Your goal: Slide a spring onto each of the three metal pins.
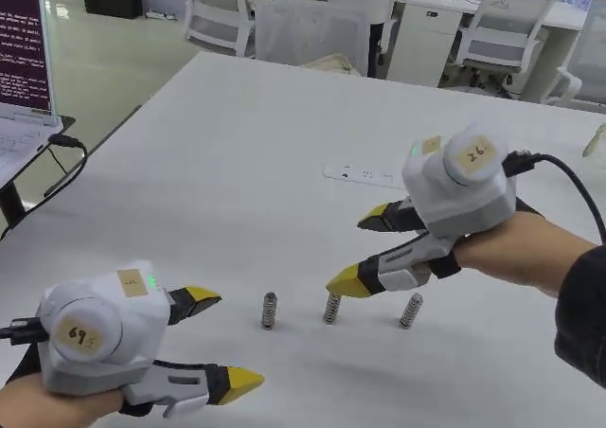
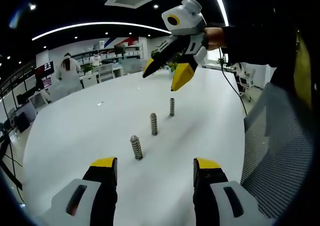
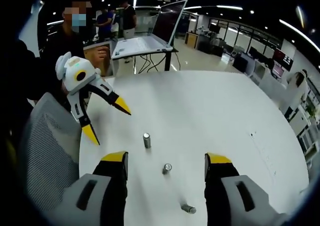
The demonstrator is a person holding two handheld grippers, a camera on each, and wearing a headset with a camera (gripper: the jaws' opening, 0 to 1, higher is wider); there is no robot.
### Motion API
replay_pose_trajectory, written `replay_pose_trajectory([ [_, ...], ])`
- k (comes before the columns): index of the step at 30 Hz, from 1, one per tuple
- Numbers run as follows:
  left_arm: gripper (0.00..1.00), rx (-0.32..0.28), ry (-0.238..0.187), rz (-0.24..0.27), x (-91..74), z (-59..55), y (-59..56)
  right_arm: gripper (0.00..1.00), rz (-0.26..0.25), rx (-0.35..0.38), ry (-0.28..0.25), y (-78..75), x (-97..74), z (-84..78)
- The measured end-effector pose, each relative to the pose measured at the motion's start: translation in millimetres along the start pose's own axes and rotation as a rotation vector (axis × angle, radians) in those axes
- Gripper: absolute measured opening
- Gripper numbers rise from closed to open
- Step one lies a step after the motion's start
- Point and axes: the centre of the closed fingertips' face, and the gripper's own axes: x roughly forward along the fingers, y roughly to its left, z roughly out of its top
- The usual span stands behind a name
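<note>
Three upright coil springs stand in a row on the white table [image 1: 237,144]: left spring [image 1: 269,311], middle spring [image 1: 331,307], right spring [image 1: 411,310]. Each looks to sit around a pin, with a metal top showing [image 3: 146,136]. My left gripper [image 1: 224,339] is open and empty, low at the near left, a short way from the left spring [image 2: 136,147]. Above the middle spring hangs my right gripper [image 1: 352,255], open and empty. The left gripper view shows the right gripper [image 2: 162,76] above the far spring [image 2: 171,106].
A laptop [image 1: 19,68] stands on a stand off the table's left edge, with a black cable [image 1: 66,163] hanging below. A white power strip [image 1: 365,174] lies mid-table behind the springs. Office chairs [image 1: 312,30] line the far edge.
</note>
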Motion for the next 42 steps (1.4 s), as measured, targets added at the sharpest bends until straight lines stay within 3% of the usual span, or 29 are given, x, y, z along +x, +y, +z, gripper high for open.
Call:
replay_pose_trajectory([
  [9,0.58,-0.002,-0.004,0.002,0.2,5.8,-3.4,0.65,-0.083,0.076,-0.075,-7.0,-31.3,-22.9],
  [19,0.58,-0.012,0.0,0.005,0.0,5.8,-6.2,0.68,-0.179,0.188,-0.14,-13.2,-65.6,-64.4],
  [27,0.58,-0.022,0.005,0.008,-1.7,1.6,-9.1,0.71,-0.195,0.254,-0.149,0.7,-70.0,-97.9],
  [34,0.58,-0.032,0.003,0.014,-1.8,-0.5,-9.6,0.74,-0.22,0.309,-0.187,11.0,-72.5,-113.3],
  [42,0.58,-0.048,0.001,0.018,-1.6,-3.2,-11.1,0.77,-0.239,0.366,-0.194,20.5,-66.3,-133.8],
])
